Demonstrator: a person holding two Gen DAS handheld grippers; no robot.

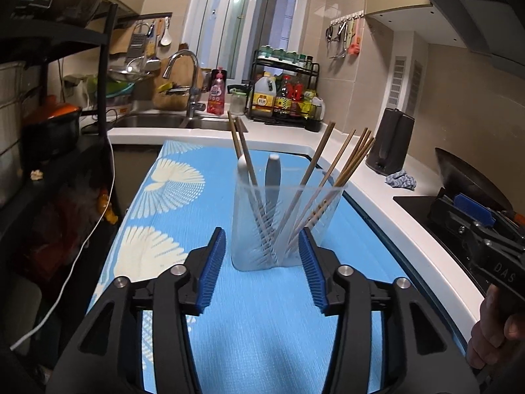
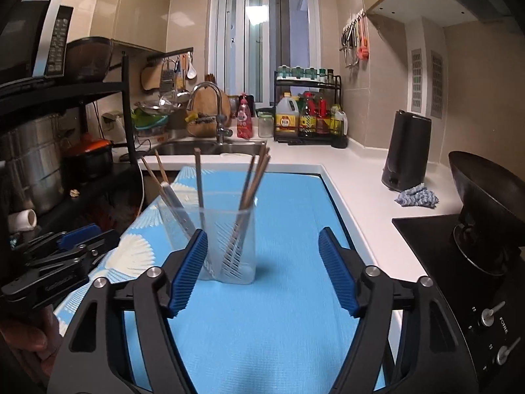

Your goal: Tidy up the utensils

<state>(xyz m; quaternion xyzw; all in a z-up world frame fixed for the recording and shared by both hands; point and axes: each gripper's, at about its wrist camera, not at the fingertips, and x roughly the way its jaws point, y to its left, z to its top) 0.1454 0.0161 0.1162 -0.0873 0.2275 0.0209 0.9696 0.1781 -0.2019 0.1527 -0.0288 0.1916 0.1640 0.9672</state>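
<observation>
A clear slotted plastic utensil holder [image 1: 279, 229] stands upright on the blue patterned mat [image 1: 183, 197]. It holds several wooden chopsticks [image 1: 344, 167] and two pale utensil handles [image 1: 273, 172]. My left gripper [image 1: 262, 246] is open and empty, its blue pads just in front of the holder on either side. In the right wrist view the holder [image 2: 226, 243] stands left of centre on the mat [image 2: 288, 216]. My right gripper [image 2: 262, 252] is open and empty, a little short of the holder. Each gripper shows at the edge of the other's view, the right gripper [image 1: 475, 220] and the left gripper [image 2: 72, 246].
A sink with a tap [image 2: 210, 115] lies behind the mat. A rack of bottles [image 2: 308, 115] stands at the back. A black kettle [image 2: 407, 151], a cloth [image 2: 416, 197] and a wok on the hob [image 2: 485, 197] are to the right. Black shelves [image 2: 65, 124] stand on the left.
</observation>
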